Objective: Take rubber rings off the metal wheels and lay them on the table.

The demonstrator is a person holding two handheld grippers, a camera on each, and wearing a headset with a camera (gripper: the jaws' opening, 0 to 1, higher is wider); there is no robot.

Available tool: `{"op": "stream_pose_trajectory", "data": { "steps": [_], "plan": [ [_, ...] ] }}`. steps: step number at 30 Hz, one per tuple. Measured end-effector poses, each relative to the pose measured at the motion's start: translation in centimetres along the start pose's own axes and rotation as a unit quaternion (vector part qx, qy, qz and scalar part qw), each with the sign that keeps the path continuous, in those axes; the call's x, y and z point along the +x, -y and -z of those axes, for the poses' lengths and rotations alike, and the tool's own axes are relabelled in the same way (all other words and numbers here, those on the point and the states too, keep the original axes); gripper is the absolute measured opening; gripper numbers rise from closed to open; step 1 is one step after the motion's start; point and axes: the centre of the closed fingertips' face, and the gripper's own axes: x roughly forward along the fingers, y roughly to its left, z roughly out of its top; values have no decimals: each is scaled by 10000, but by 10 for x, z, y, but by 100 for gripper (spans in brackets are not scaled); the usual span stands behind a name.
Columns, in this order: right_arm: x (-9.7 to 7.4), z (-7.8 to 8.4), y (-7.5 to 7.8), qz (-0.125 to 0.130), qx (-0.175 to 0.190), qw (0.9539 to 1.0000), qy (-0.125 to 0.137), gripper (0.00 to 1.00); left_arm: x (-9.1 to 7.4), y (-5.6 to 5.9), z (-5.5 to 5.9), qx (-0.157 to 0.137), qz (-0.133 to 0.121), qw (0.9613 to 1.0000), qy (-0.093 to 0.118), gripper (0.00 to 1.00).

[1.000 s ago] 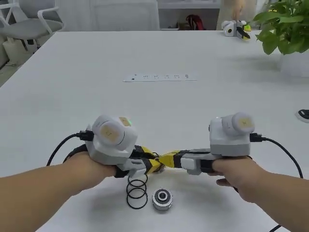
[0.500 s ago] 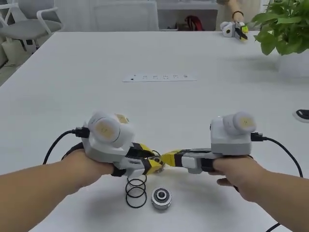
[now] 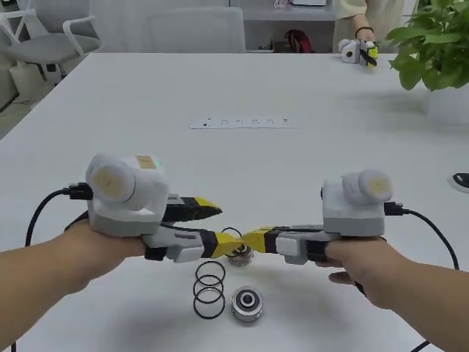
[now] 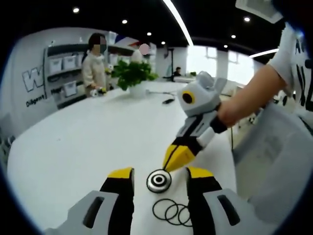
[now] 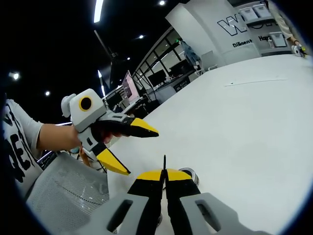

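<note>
Since three rubber rings (image 3: 209,287), thin, black and round, lie loose close to the near edge of the table (image 3: 146,95), just beside a silver metal wheel (image 3: 247,303) with a bare rim, I judge the task to be partly done. A little behind them a second wheel (image 3: 239,254), with a dark hub, lies flat on the table, and the work is on this one.

The right gripper (image 3: 249,240) has its jaws pressed together. In the right gripper view a thin black ring (image 5: 164,162) stands up from between the tips, so it seems to pinch this ring, with the wheel just beyond. The left gripper (image 3: 222,224) is spread wide and holds nothing; in its own view one jaw is on each side of the second wheel.

The step in hand is, I think, pulling this ring free. Next, the left gripper should probably close on the wheel to steady it, while the right one draws the ring off and lays it by the other three.

Farther, near the middle of the table, lies a white power strip (image 3: 245,122), and at the far right corner stands a plant (image 3: 432,44).
</note>
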Motion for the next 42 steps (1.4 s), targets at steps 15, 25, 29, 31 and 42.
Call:
{"op": "stream_pose_trajectory", "data": {
  "steps": [15,25,29,31,42],
  "plan": [
    [2,-5,-16,-192,-139,9997,-65,0,-46,-3,9,-87,-202,9997,81,63],
    [16,-2,-24,-266,-150,9994,-181,0,-72,-10,22,-247,-431,9987,125,68],
    [25,0,-23,-222,-131,9994,-238,0,-79,-12,29,-282,-498,9983,72,68],
    [28,2,-22,-173,-146,9993,-285,0,-82,-14,31,-291,-528,9982,57,68],
    [48,15,-24,-162,-113,9982,-567,0,-85,-18,35,-374,-617,9974,66,68]
  ]
}}
